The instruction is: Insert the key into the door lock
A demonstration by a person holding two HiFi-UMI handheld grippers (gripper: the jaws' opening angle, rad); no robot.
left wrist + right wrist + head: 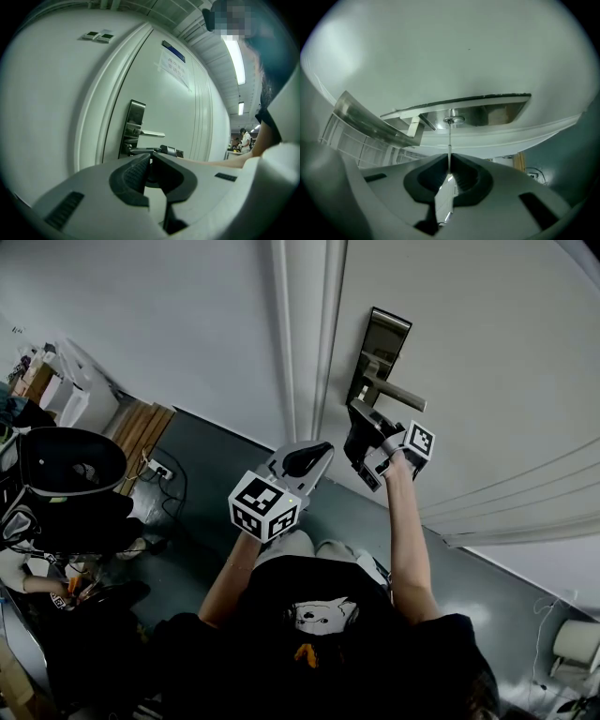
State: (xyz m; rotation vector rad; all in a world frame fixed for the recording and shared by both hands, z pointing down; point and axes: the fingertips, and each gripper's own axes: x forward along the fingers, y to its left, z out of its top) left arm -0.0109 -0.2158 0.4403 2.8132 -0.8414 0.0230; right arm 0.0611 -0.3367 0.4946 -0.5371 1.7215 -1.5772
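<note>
The white door (pixel 487 352) carries a steel lock plate (pixel 379 354) with a lever handle (pixel 397 396). My right gripper (pixel 356 412) sits just below that lever, shut on the key (pixel 449 140). In the right gripper view the key's thin blade runs straight up from the jaws, and its tip is at the round keyhole (pixel 453 120) in the lock plate (pixel 487 112). How deep it sits cannot be told. The lever (pixel 370 122) passes to the left. My left gripper (pixel 306 460) hangs lower left, by the door frame, shut and empty (pixel 151 159); from there the lock plate (pixel 135 123) shows.
The door frame (pixel 305 334) runs down beside the lock. A black chair (pixel 70 479), a power strip (pixel 159 468) and wooden boards (pixel 142 427) are on the floor to the left. A paper notice (pixel 173 65) is stuck high on the door.
</note>
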